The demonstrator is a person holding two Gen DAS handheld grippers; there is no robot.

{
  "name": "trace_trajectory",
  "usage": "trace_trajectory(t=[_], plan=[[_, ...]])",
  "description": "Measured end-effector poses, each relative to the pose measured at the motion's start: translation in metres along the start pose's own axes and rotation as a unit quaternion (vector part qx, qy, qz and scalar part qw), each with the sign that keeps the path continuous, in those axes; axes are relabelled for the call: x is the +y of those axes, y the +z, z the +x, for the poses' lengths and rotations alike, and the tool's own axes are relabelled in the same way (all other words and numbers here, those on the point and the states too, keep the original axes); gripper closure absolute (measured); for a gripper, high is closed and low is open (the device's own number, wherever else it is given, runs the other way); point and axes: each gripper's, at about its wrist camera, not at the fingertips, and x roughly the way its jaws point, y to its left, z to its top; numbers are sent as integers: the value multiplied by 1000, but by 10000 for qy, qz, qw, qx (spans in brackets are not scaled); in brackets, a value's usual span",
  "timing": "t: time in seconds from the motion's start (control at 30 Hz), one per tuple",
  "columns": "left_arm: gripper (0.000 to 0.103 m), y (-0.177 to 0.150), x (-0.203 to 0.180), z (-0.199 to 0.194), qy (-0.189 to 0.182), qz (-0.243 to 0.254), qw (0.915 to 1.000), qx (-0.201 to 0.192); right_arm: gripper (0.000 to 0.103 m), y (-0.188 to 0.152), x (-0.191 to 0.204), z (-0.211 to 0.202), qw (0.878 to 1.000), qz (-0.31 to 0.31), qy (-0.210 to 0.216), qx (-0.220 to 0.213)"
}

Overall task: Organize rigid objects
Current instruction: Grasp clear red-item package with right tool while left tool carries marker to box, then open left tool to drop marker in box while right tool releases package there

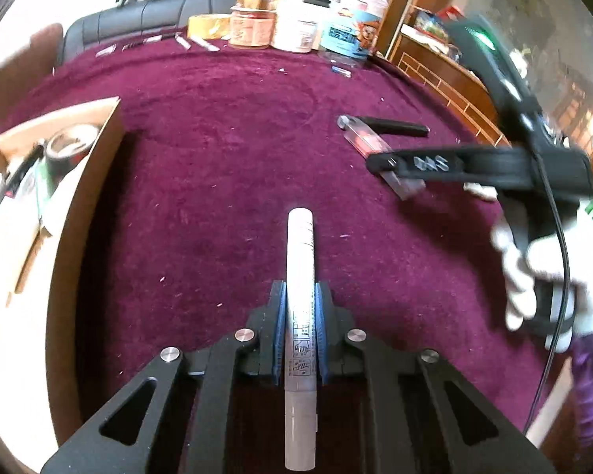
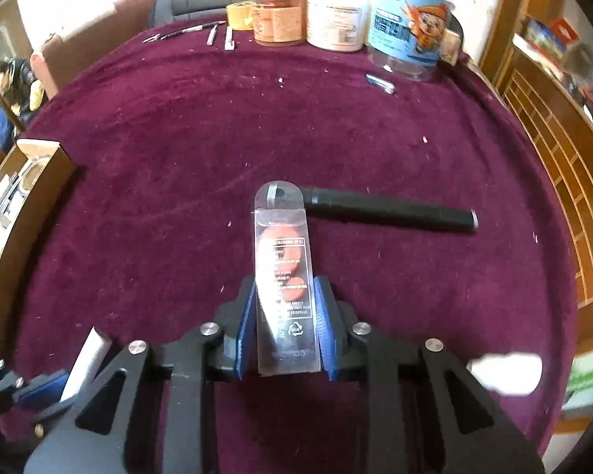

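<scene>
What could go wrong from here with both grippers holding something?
The right gripper pinches a clear plastic pack whose top leans on the black pen; lifting could nudge the pen, and the smooth pack might slip. The left gripper grips the white marker near its middle, so the long ends could catch the cardboard box wall.

The left gripper (image 1: 300,296) is pointing steeply down, its blue pads (image 1: 281,316) pressing on both sides of a white marker (image 1: 301,260). The right gripper (image 2: 284,316) is angling down too, pads closed against a clear plastic package (image 2: 282,276) — held lengthwise between them. A white-gloved hand (image 1: 549,272) is gripping its handle.
</scene>
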Motion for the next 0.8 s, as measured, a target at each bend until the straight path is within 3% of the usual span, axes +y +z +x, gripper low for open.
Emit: trace_trajectory(t=[0.23, 0.43, 0.6, 0.7, 0.8], plan=[[92, -13, 26, -42, -617, -523, 9963, -289, 78, -28, 2, -54, 9957, 555, 622, -400], [92, -32, 58, -100, -788, -821, 9905, -773, 78, -43, 46, -88, 9863, 572, 1474, -480], [92, -44, 118, -127, -503, -1325, 9854, -946, 77, -44, 112, -84, 9753, 455, 2146, -244], [92, -48, 162, -128, -258, -1732, 9815, -773, 77, -43, 152, -71, 9681, 447, 2464, -37], [92, -51, 190, -120, 114, -1912, 9797, -596, 77, -40, 190, -53, 9669, 353, 2523, 160]])
